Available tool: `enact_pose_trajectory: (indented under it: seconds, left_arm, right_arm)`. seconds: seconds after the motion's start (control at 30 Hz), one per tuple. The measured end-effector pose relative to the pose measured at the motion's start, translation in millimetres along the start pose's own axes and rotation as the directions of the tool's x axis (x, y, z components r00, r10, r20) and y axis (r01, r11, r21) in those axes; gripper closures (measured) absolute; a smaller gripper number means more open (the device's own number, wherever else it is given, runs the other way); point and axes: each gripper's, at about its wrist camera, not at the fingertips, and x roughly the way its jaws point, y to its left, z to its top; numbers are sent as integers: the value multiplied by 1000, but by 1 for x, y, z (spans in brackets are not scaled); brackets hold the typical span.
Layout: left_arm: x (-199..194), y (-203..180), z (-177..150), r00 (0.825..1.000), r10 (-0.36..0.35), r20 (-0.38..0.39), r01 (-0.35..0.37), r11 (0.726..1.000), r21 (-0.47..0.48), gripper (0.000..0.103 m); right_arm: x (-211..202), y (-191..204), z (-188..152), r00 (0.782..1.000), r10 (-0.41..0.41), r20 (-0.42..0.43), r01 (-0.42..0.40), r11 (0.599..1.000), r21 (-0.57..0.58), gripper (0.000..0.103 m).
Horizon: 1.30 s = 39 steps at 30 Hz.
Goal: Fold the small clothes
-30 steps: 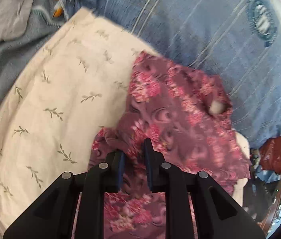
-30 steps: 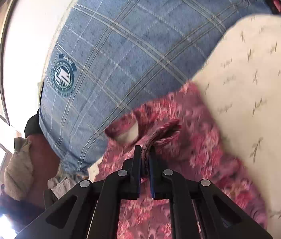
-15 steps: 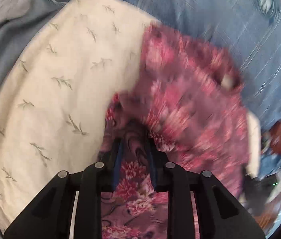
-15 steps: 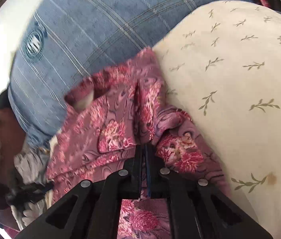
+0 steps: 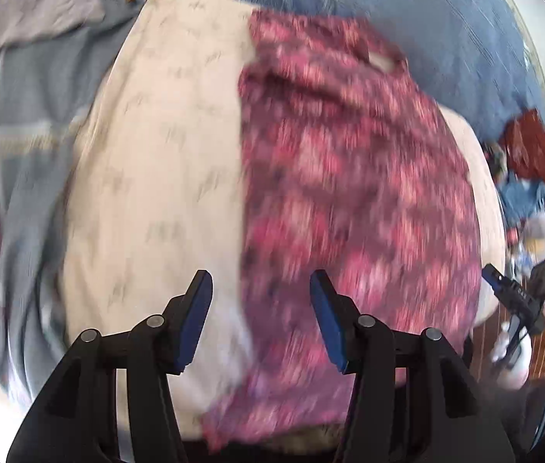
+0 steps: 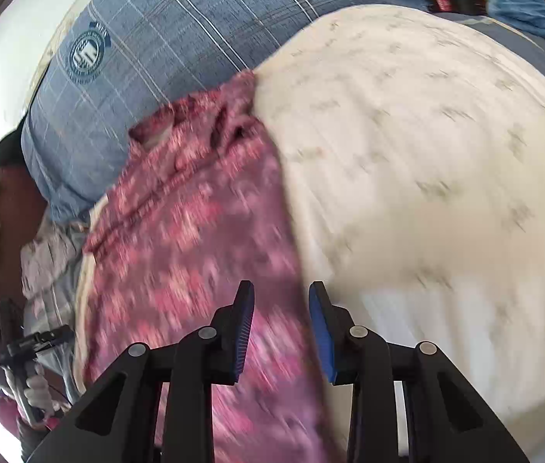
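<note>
Jaws of both the left gripper (image 5: 260, 320) and right gripper (image 6: 281, 328) are spread, holding nothing. Pink-and-purple floral cloth garment (image 5: 349, 177) lies flat mid-frame on the cream leaf-print pillow (image 5: 164, 162), against blue plaid bedding (image 6: 164, 31).

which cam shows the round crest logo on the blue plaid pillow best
The right wrist view: the round crest logo sits whole and fairly sharp on the blue plaid pillow. In the left wrist view the pillow appears blurred, and no logo can be made out.
</note>
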Motion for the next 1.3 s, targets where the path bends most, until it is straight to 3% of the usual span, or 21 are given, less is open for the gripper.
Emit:
enact_pose_trajectory:
  seconds: [0.13, 0.27, 0.37, 0.47, 0.5, 0.53, 0.57, 0.63, 0.73, 0.87, 1.0, 1.3]
  left_arm:
    - [-2, -4, -39, 1000, 19, -23, -18, 998, 65, 51]
    - [6, -11, -56, 997, -7, -76, 16, 994, 112, 50]
    - [22, -15, -63, 991, 12, -133, 5, 992, 127, 50]
    - [27, -24, -68, 991, 53, -127, -31, 985, 169, 50]
    - [26, -27, -69, 990, 47, -130, -23, 983, 180, 63]
    - [26, -28, -70, 990, 38, -136, -13, 983, 181, 94]
    - [27, -27, -69, 988, 26, -153, 1, 985, 173, 97]
    - [25, -22, -67, 987, -4, -158, 26, 991, 134, 97]
    - [17, -17, -65, 986, -71, -149, 84, 993, 84, 97]
    - [-6, -15, -58, 979, -183, -90, 187, 982, 32, 97]
    - [-30, -13, -38, 957, -291, 2, 291, 956, -23, 97]
    - [-39, -20, 49, 916, -358, 182, 380, 920, -100, 97]
  right_arm:
    - [-18, -22, -40, 996, 51, -78, -50, 999, 17, 70]
    - [-11, -24, -67, 974, 128, -186, -130, 992, 3, 69]
    - [-4, -10, -80, 956, 120, -268, -145, 986, -76, 68]
    - [2, 1, -94, 934, 84, -349, -151, 974, -167, 70]
    - [4, 4, -100, 927, 61, -371, -144, 969, -202, 83]
    - [6, 8, -105, 923, 36, -383, -139, 959, -245, 94]
    - [7, 12, -109, 922, 21, -387, -139, 950, -279, 97]
    - [0, 21, -111, 933, 46, -357, -165, 936, -312, 98]
    - [-18, 31, -100, 940, 178, -289, -261, 924, -280, 98]
    - [-34, 45, -79, 936, 283, -208, -331, 908, -258, 98]
    - [-44, 55, -57, 924, 362, -125, -382, 893, -238, 98]
    - [-38, 81, 30, 894, 446, 46, -426, 877, -221, 98]
